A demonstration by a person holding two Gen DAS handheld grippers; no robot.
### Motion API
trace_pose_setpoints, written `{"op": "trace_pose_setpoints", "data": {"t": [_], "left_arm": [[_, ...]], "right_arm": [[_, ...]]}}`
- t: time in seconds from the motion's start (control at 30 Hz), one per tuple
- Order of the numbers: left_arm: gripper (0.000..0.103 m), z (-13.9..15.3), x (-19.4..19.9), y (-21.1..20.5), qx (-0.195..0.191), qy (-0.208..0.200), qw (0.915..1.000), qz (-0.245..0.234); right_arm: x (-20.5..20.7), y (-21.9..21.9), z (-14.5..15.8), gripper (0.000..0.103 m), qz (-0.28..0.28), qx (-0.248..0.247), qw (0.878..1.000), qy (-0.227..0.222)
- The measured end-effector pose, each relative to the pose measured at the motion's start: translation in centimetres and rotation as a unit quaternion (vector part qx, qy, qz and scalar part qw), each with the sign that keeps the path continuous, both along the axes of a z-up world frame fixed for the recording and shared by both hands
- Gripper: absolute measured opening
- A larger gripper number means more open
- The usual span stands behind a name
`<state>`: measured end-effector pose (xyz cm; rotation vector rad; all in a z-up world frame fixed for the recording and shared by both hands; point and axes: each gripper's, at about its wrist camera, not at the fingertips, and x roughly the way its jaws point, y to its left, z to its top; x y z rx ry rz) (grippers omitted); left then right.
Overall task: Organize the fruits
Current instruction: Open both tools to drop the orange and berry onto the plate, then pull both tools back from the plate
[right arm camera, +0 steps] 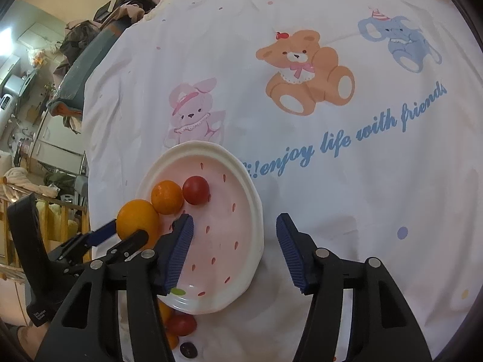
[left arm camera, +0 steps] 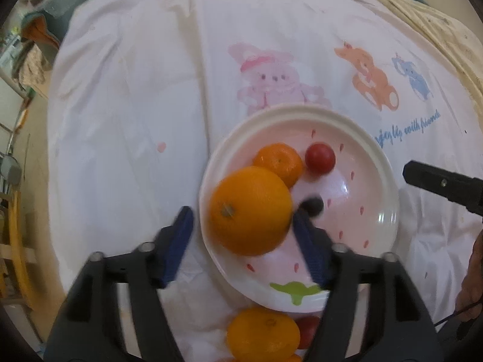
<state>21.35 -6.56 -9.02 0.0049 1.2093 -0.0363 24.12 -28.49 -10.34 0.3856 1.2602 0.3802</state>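
Observation:
A white and pink strawberry-print plate [left arm camera: 377,163] [right arm camera: 241,181] lies on a white cartoon-print cloth. In it sit a small orange [left arm camera: 279,163] [right arm camera: 167,196], a red tomato [left arm camera: 320,158] [right arm camera: 196,190] and a dark grape [left arm camera: 314,205]. My left gripper [left arm camera: 241,229] [right arm camera: 123,235] is open, its blue pads apart around a big orange [left arm camera: 250,211] [right arm camera: 137,220] over the plate's left rim. My right gripper [right arm camera: 234,247] is open and empty over the plate's near right edge; one finger shows in the left wrist view [left arm camera: 440,184].
More fruit lies on the cloth near the plate's front: an orange [left arm camera: 262,335], a red tomato [right arm camera: 181,324] [left arm camera: 308,330] and a dark grape [right arm camera: 188,350]. The cloth [right arm camera: 332,181] stretches far and right. Furniture and clutter stand off to the left [right arm camera: 36,90].

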Motion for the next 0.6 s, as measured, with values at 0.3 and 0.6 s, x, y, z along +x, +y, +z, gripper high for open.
{"op": "trace_pose_setpoints", "data": {"t": [0.3,0.6], "left_arm": [[0.078,1.3,-0.2,0.4,-0.001,-0.025,0.9997,0.004],[0.078,3.0,-1.6,0.2,0.04,-0.06,0.9974,0.005]], "right_arm": [[-0.4,0.1,1.1,0.067,0.004,-0.015,1.0,-0.017],[-1.9,0.6,2.5,0.077,0.005,-0.02,0.999,-0.033]]}}
